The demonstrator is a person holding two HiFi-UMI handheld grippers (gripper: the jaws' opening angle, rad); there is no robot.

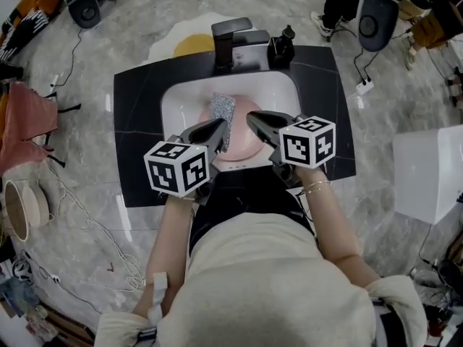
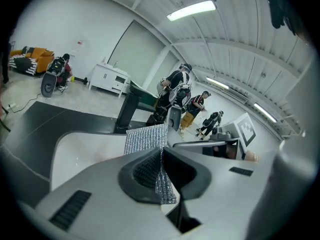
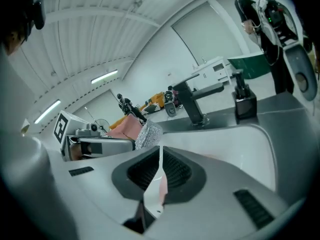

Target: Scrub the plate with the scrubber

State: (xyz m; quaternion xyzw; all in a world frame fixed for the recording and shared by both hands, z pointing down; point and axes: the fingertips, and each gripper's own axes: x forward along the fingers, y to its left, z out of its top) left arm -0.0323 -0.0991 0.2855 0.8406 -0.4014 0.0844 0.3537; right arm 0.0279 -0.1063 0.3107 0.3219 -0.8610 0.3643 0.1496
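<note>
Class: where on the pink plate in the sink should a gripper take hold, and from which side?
Take the plate by its thin right rim, coming from the near side, as the right gripper does. Only the rim is narrow enough for fingers, and the scrubber covers the left part.

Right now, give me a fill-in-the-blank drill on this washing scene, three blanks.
The left claw is shut on the silver ____.
The right claw is shut on the rim of the pink ____.
Both are over the white ____, set in a black counter.
Missing: scrubber; plate; sink.
</note>
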